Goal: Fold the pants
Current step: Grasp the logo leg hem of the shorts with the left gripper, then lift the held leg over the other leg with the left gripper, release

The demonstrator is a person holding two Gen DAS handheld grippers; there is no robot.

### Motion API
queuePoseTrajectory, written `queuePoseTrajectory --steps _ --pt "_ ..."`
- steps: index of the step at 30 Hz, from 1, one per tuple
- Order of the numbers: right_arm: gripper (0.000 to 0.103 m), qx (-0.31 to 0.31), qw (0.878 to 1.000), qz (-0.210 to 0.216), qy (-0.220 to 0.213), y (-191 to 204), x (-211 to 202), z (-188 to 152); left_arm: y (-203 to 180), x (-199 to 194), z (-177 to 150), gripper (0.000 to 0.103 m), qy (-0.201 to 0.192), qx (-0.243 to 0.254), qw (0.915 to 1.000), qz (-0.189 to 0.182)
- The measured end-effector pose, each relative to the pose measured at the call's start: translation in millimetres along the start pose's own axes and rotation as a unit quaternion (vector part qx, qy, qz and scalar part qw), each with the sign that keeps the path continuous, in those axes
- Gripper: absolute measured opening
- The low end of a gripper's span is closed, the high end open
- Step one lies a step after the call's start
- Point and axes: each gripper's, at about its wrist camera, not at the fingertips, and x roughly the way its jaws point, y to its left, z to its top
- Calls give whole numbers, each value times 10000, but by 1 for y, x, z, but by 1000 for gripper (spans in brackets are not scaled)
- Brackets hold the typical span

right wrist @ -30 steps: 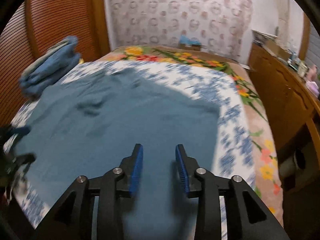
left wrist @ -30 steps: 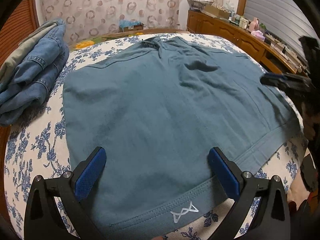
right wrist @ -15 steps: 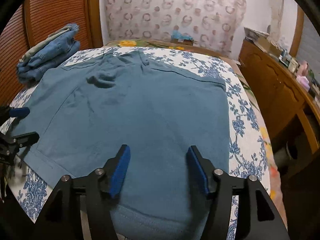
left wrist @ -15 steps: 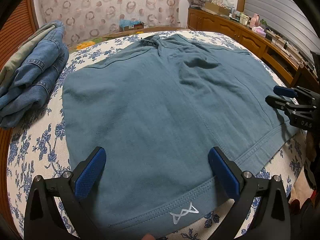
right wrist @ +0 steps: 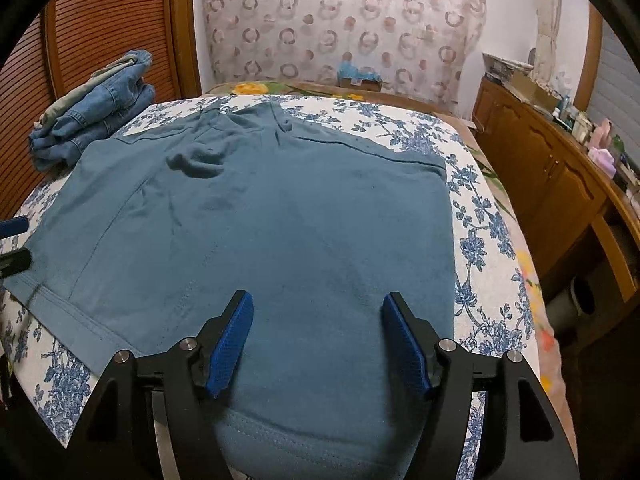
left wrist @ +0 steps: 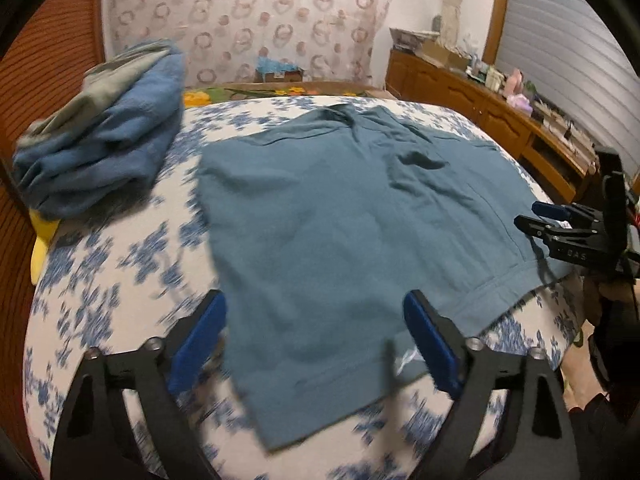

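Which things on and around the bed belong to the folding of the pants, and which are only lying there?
Belong to the job:
- teal pants, spread flat on the bed
- left gripper, open, jaws just closing a little, nothing pinched
- right gripper, open, jaws just opening

Only lying about:
- pile of folded jeans
- floral bedsheet
- wooden cabinet with clutter

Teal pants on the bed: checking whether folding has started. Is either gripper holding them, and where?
Nothing is held. The left gripper and right gripper hover open over the flat teal cotton pants.
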Motion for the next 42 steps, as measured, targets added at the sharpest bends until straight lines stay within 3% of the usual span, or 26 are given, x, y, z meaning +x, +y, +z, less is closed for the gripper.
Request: queuePoseTrajectory --steps 6,10,17,25,29,32,39,42 --pt "69 -19 10000 -8 -20 -1 0 -1 19 -11 -22 75 79 -178 9998 53" --pt "69 -21 10000 -7 -18 -1 1 0 18 -15 -28 59 76 -141 9999 19" --pt "69 -25 10000 -3 -19 -1 2 0 18 -18 -33 44 56 -129 9999 -21" --pt "69 -34 10000 0 -18 -1 3 0 15 -12 -38 42 96 -64 9999 28" --pt "69 -32 10000 6 -12 -2 4 2 13 -9 -35 21 15 -131 9997 -190" --pt "69 -39 10000 0 -15 -2 5 2 12 -9 -31 10 -50 -118 9996 -253" --pt "69 -62 9999 99 -81 -3 3 3 -7 -17 -3 8 -289 167 9987 -397" --pt "69 119 9983 553 -146 -9 -5 3 -22 -15 18 8 -373 308 9971 -591"
